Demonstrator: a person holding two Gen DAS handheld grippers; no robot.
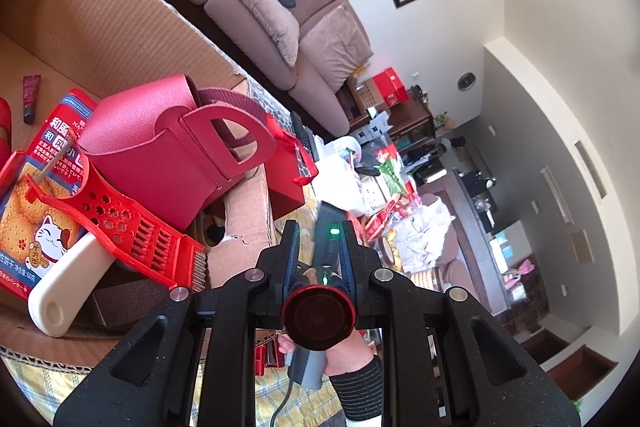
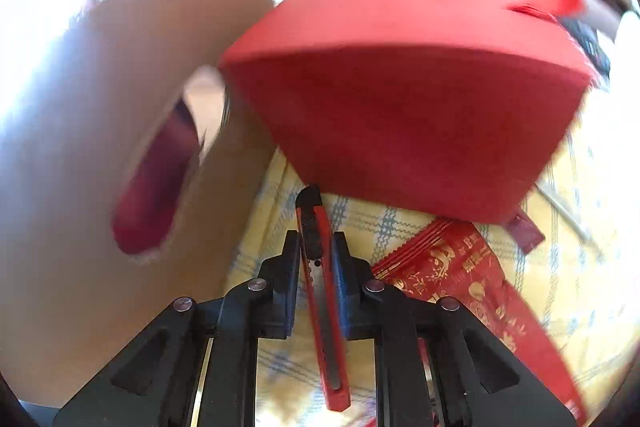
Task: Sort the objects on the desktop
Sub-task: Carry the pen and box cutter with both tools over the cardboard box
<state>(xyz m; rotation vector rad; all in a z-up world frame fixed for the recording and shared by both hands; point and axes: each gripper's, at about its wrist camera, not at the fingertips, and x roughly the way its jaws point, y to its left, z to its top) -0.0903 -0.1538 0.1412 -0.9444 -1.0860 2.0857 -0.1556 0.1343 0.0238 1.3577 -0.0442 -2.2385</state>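
Now right tool (image 2: 316, 247) clamped on box cutter (image 2: 320, 291), left tool (image 1: 320, 247) prob. gripping red-capped item (image 1: 319, 315).

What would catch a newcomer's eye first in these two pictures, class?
In the right wrist view, the big red gift box fills the middle, with a red utility knife clamped in the right hand-held gripper just below it on the yellow checked cloth. In the left wrist view, a red leather bag and a red grater sit piled in the cardboard box at left.
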